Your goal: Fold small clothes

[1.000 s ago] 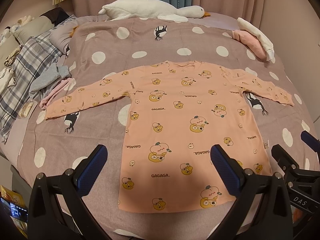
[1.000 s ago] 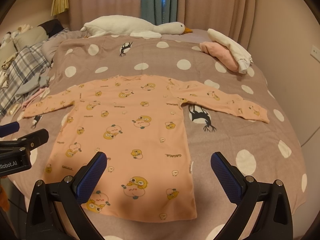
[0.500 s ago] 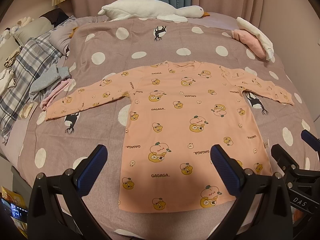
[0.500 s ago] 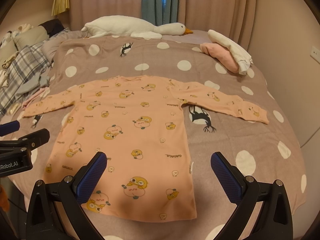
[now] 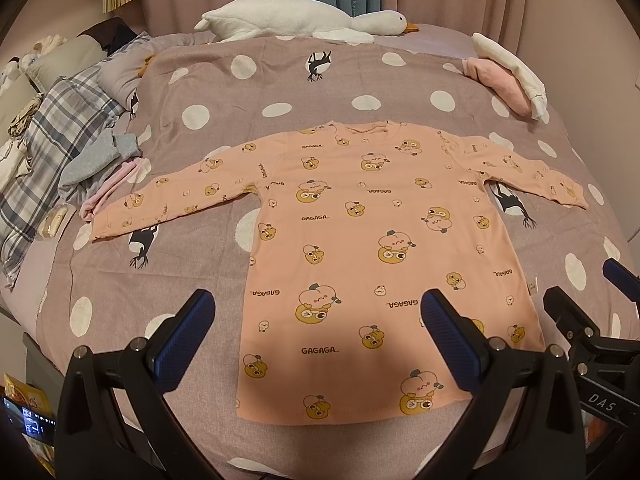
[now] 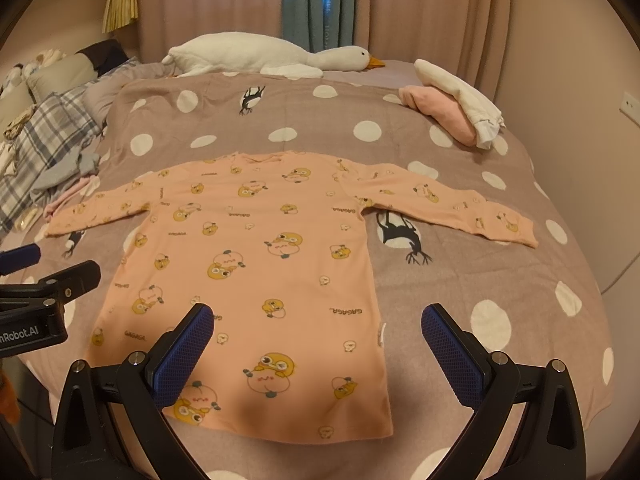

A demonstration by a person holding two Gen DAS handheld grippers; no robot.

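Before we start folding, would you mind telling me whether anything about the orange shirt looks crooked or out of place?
Nothing stands out. The orange shirt lies flat on the polka-dot bedspread, both sleeves spread out, hem nearest the cameras. Both the left gripper and right gripper are open and empty.

left gripper (image 5: 312, 336): jaws wide apart, empty | right gripper (image 6: 318, 338): jaws wide apart, empty

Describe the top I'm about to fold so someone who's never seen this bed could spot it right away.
On the polka-dot bedspread, below the white goose plush, a peach long-sleeved top lies flat, sleeves spread. Unlike the plain folded pink and white clothes nearby, it is printed with yellow cartoon characters and "GAGAGA".
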